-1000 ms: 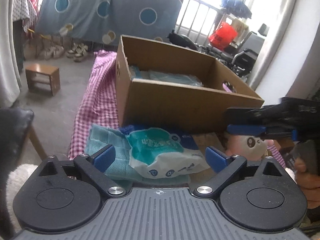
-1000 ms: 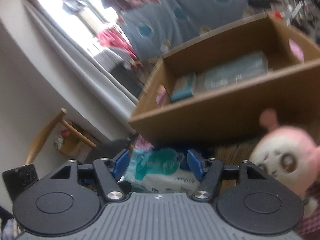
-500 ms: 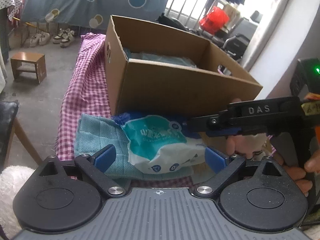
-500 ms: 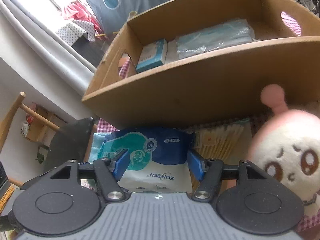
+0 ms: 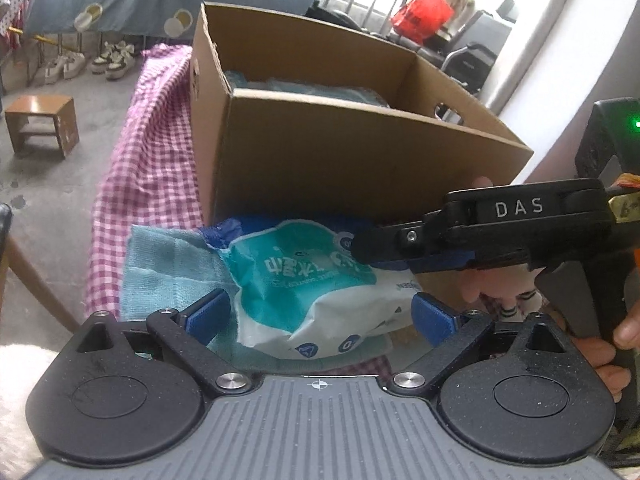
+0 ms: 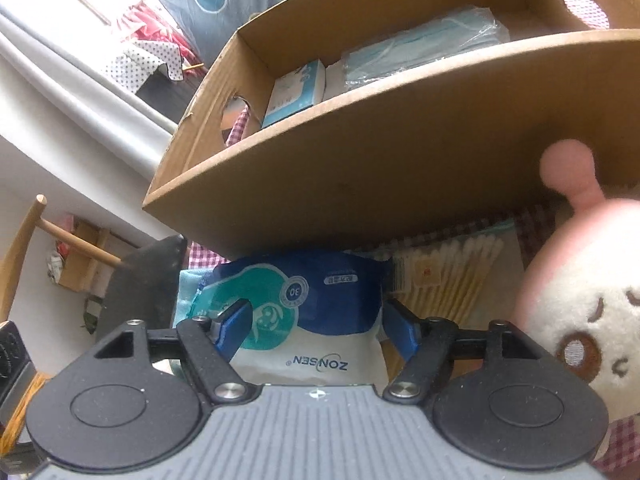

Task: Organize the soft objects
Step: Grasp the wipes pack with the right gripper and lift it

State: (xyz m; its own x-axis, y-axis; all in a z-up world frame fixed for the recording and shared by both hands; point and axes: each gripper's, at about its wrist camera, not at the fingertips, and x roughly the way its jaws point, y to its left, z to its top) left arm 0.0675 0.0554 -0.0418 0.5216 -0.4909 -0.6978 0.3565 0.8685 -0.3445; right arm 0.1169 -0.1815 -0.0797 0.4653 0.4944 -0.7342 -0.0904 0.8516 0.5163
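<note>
1. Spreading wider over the last moment, the right gripper (image 6: 316, 320) has just been opening, and its blue fingers (image 6: 236, 320) now stand either side of the wipes packet (image 6: 304, 312) without pressing on it; the packet lies between them but is not gripped.
2. Compared with a second ago, both wrist views look more steeply down at the packet, so both grippers have dropped toward it (the right one now reaches across the left wrist view from the right edge).
3. The left gripper (image 5: 320, 316) is open too, its fingers (image 5: 210, 314) spread apart with the near end of the packet between them, nothing clamped.
4. The packet rests partly on a teal cloth (image 5: 160, 264), on the pink checked cover of the table (image 5: 136, 168), just in front of the box.
5. Beside the packet lie a pack of cotton swabs (image 6: 448, 276) and, further right, a pink-and-white plush toy (image 6: 580, 312).
6. Behind them stands the cardboard box (image 5: 340, 152), already holding a bag of masks (image 6: 424, 52) and a small carton (image 6: 296, 92).
7. My reading: the wider opening prepares a grasp on the packet, which would then be lifted over the box's near wall; the slack wrapper may crumple or slip.
</note>
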